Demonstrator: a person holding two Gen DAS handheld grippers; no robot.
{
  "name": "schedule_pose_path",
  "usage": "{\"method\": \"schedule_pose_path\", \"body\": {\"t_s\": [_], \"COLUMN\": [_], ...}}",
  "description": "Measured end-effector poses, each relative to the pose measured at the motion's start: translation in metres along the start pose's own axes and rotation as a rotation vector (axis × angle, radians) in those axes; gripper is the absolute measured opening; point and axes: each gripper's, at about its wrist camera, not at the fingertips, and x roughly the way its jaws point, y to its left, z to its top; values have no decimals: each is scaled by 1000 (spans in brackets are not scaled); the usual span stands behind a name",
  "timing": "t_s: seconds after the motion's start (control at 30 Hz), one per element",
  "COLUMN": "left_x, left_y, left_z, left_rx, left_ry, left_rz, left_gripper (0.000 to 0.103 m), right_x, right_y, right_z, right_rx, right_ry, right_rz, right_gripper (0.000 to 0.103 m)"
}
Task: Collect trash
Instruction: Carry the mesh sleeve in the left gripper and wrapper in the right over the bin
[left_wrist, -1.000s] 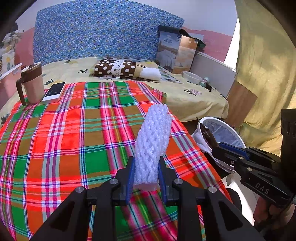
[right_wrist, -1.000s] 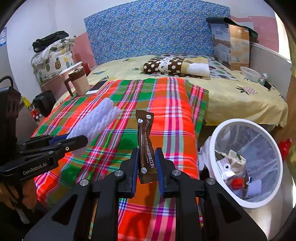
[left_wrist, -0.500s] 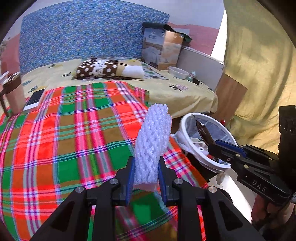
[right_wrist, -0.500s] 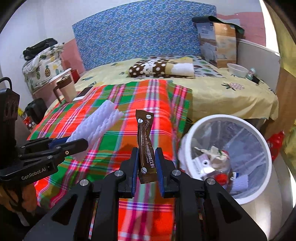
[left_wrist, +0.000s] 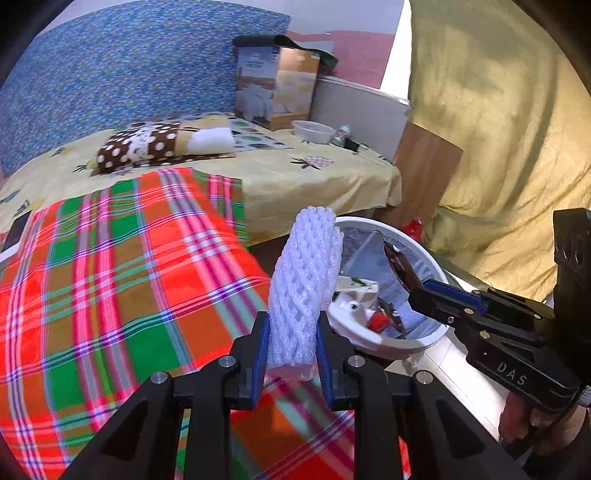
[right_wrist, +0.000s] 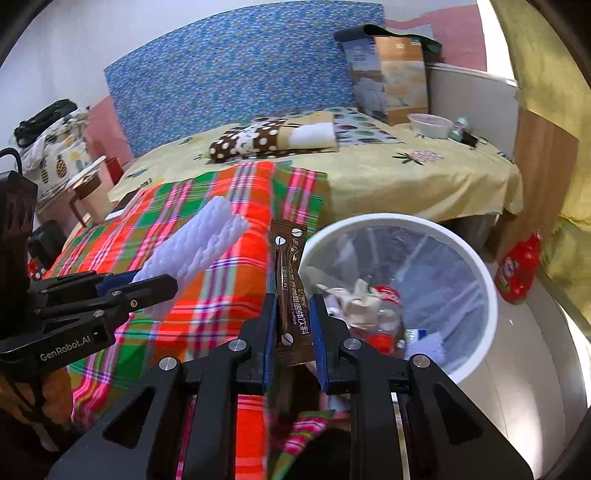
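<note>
My left gripper (left_wrist: 291, 328) is shut on a white foam fruit net (left_wrist: 304, 280), which stands upright between the blue pads over the edge of the plaid blanket (left_wrist: 110, 277). My right gripper (right_wrist: 293, 306) is shut on a brown coffee sachet (right_wrist: 290, 284), held upright beside the left rim of the white trash bin (right_wrist: 476, 262). The bin (left_wrist: 369, 341) has a clear liner and holds crumpled paper and a red wrapper. In the right wrist view the left gripper (right_wrist: 162, 286) with the foam net (right_wrist: 195, 251) hangs over the blanket. In the left wrist view the right gripper (left_wrist: 415, 291) holds the sachet (left_wrist: 399, 264) above the bin.
A yellow-sheeted bed (right_wrist: 406, 173) with a polka-dot pillow (right_wrist: 273, 138), a box (right_wrist: 388, 77) and a bowl (right_wrist: 430, 124) lies behind. A mug (right_wrist: 90, 194) and phone sit at the blanket's far left. A red packet (right_wrist: 519, 267) lies on the floor by a wooden panel (right_wrist: 543, 177). A yellow curtain (left_wrist: 498, 129) hangs right.
Both grippers have swung to the right, from above the blanket toward the bin. The bin now fills more of both views. Each grip is unchanged.
</note>
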Motion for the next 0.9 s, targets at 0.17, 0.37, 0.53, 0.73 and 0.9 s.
{"method": "schedule_pose_path", "body": {"t_s": [0.17,0.37,0.53,0.73,0.9], "left_x": [19,42,62,86,104], "left_y": [-17,-34,-45,-55,-61], "left_z": [8,14,20,30,34], "left_rx": [30,57,78,98,104], "left_ry": [17,45,66,86,100], "left_rz": [-31,-58,-80,-101,-118], "left_gripper": [24,24,24,25,25], "right_x": [-1,2,10,18,25], "right_y": [-20,-37,-50,-62,-68], "right_z": [-1,-2,-3,-3,-2], "right_rx": [37,76,99,114,120], "right_ry": [2,15,38,60,74], "right_rz": [-33,-71,-97,-113,-128], "right_gripper": [20,20,20,20,20]}}
